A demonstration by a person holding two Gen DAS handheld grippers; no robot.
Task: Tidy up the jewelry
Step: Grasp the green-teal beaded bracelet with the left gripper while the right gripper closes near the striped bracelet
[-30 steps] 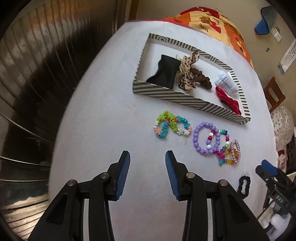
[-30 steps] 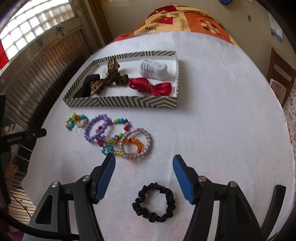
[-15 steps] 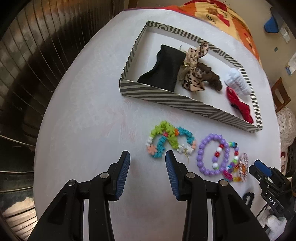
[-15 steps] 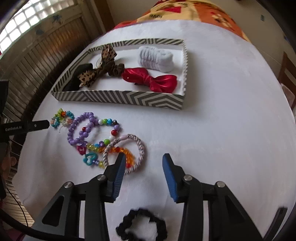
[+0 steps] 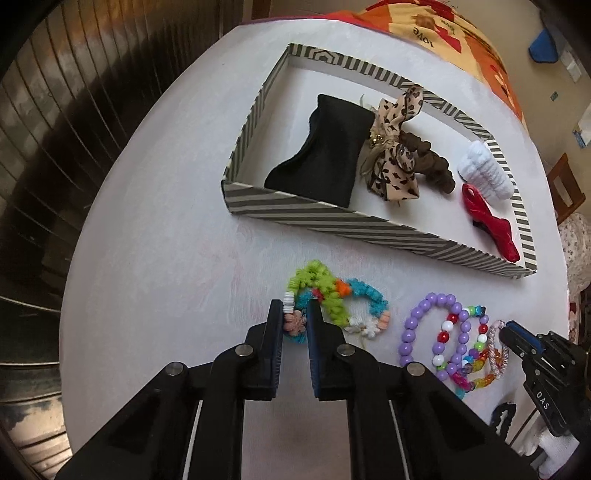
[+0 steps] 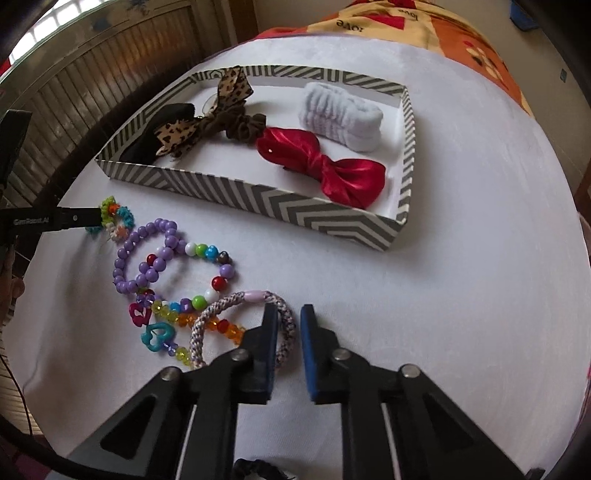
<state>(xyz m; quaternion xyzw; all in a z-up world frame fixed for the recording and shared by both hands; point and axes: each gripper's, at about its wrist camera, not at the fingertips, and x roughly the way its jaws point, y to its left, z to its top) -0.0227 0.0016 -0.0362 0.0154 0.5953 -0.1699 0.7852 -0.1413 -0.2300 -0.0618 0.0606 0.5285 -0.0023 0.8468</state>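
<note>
A striped box holds a black pouch, a leopard bow with brown scrunchie, a white scrunchie and a red bow. My left gripper is shut on the green-and-teal flower bracelet, which lies on the white table. My right gripper is shut on the pink-and-white braided bracelet. A purple bead bracelet and multicoloured bead bracelets lie between them.
A black scrunchie lies near the table's front edge under the right gripper. A wooden slatted railing stands to the left. An orange patterned cloth lies beyond the table. A wooden chair stands at right.
Both grippers moved forward and down to the bracelets and closed: left onto the flower bracelet, right onto the braided bracelet. The black scrunchie now lies behind the right fingers.
</note>
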